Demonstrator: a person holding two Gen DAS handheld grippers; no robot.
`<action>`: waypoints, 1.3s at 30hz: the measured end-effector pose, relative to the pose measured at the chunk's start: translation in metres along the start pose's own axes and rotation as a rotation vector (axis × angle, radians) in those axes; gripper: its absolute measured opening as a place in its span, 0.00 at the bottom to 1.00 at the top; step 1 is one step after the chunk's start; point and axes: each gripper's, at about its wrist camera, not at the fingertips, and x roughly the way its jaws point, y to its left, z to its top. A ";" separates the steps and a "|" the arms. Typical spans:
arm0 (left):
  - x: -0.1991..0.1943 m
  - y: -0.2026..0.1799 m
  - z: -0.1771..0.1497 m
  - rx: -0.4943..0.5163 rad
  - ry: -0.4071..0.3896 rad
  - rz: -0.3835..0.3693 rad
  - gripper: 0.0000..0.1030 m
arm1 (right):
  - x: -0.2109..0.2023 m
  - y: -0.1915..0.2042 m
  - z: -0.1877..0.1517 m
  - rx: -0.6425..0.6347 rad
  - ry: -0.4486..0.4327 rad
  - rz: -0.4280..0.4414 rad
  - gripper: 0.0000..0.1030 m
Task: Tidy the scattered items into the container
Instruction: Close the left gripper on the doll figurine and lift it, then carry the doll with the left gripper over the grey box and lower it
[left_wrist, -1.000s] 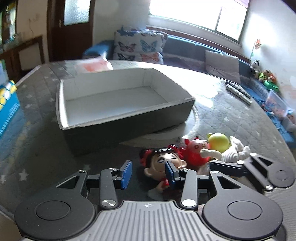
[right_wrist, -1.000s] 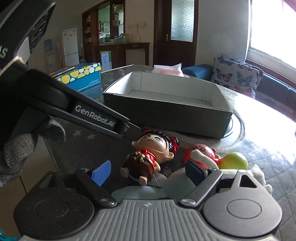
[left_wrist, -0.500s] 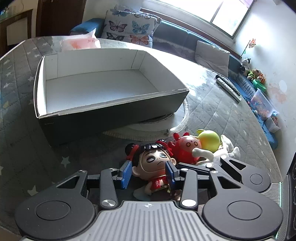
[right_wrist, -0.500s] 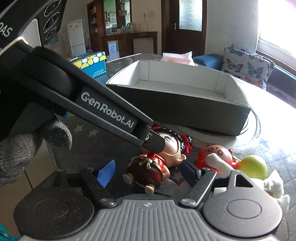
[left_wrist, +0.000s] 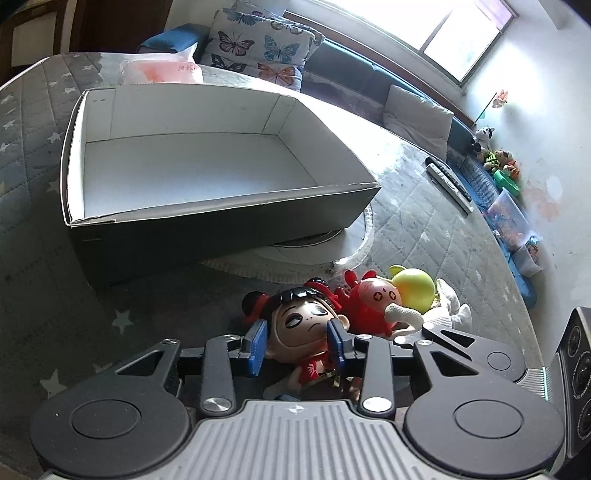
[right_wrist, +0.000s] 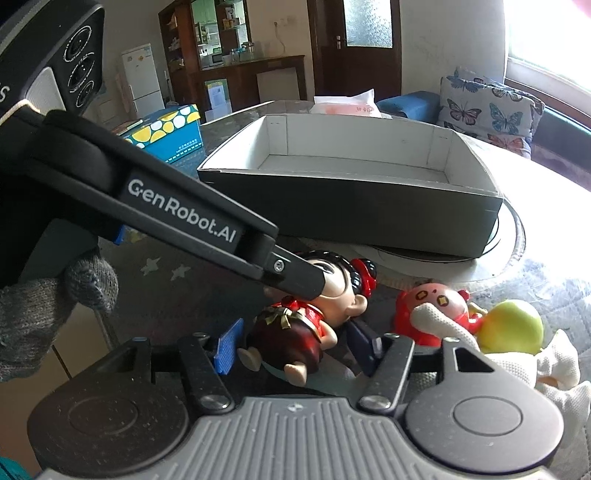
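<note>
Since the earlier frames both your grippers have crept in on the doll and their jaws have just been closing, the box growing larger in the upper left of the left wrist view.

Left to right in that view: grey cardboard box (left_wrist: 221, 206), white inside and nothing in it yet, upper left. Low centre, left gripper (left_wrist: 297, 343), jaws apart, one blue pad either side of the black-haired doll (left_wrist: 308, 325) at its head; contact cannot be told. Right of it, touching, red crab toy (left_wrist: 373, 302), then yellow-green ball (left_wrist: 412, 286) and white plush (left_wrist: 448, 314), all on the quilted star-print table cover (left_wrist: 44, 295).

Right wrist view: right gripper (right_wrist: 295, 347), jaws apart around the doll's dark skirt, no firm press seen.

Handling, judged: the doll looks like hard glossy vinyl, light, stiff, slippery on the round head. The narrower torso looks the safer hold.

Writing: "GenRobot.AI" on the left gripper's arm. The polka-dot carton (right_wrist: 166, 133) carries print too small to read.
</note>
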 end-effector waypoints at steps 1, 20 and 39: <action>0.000 0.000 0.000 -0.001 0.002 0.001 0.38 | 0.000 0.001 0.000 -0.001 0.001 -0.005 0.60; -0.014 -0.003 -0.009 -0.028 -0.026 -0.074 0.21 | -0.008 0.003 0.002 0.036 -0.027 -0.026 0.51; -0.007 0.038 -0.016 -0.216 -0.002 -0.134 0.32 | 0.003 -0.006 0.007 0.058 0.007 -0.018 0.52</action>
